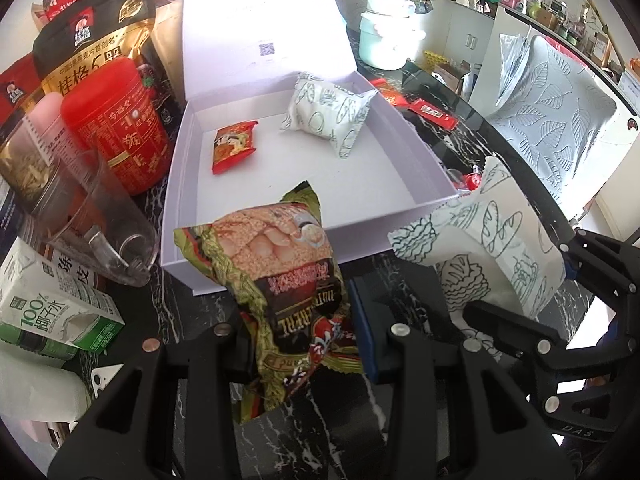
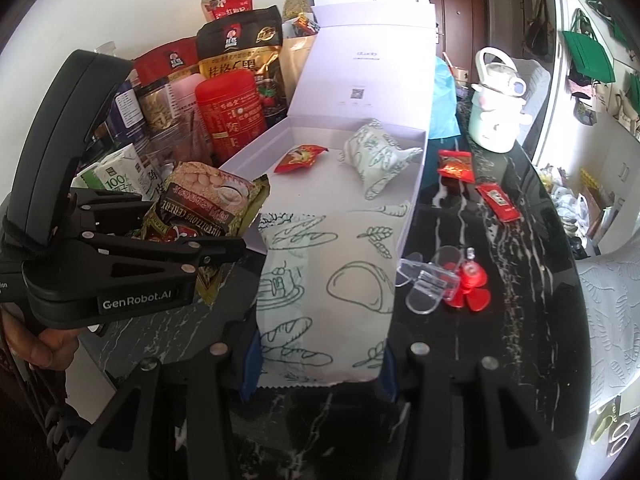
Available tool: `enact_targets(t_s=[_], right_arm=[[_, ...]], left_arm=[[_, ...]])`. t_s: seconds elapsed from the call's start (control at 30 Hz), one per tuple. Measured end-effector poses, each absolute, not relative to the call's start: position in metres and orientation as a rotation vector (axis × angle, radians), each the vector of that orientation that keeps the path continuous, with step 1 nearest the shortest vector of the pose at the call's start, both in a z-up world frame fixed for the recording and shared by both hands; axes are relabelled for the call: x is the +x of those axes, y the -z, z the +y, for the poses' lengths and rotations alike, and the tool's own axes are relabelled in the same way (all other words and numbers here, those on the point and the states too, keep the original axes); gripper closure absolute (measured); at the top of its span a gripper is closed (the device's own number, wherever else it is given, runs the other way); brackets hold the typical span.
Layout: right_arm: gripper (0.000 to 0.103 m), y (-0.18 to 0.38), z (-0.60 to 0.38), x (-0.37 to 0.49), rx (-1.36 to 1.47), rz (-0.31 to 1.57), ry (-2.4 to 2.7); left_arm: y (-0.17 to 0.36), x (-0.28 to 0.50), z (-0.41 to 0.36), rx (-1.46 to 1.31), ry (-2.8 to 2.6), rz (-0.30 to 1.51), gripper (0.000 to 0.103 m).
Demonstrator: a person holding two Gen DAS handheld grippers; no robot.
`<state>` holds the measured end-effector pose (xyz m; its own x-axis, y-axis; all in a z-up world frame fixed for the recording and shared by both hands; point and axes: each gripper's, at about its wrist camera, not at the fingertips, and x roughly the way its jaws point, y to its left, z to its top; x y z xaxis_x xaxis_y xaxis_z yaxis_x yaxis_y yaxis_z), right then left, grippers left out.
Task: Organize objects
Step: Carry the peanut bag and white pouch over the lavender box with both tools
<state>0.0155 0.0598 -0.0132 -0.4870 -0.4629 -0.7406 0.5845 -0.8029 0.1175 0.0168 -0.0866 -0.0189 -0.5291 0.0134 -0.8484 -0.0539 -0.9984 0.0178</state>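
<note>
Marble counter (image 2: 500, 240) partly hidden under held packets (image 2: 324, 292).

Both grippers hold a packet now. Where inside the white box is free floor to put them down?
The white box floor is bare along its near half, in front of the small red packet and the white bread-print packet. Left of the box, outside it, is crowded.
</note>
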Motion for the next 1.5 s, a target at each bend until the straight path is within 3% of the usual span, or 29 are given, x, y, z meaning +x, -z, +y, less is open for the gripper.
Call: enact_targets(t_s=[1.5], right_arm=[[0.055, 0.002, 0.006, -0.082, 1.048, 0.304, 2.213]], left_arm=[[0.016, -0.086, -0.131, -1.533, -2.705, 0.066, 0.067]])
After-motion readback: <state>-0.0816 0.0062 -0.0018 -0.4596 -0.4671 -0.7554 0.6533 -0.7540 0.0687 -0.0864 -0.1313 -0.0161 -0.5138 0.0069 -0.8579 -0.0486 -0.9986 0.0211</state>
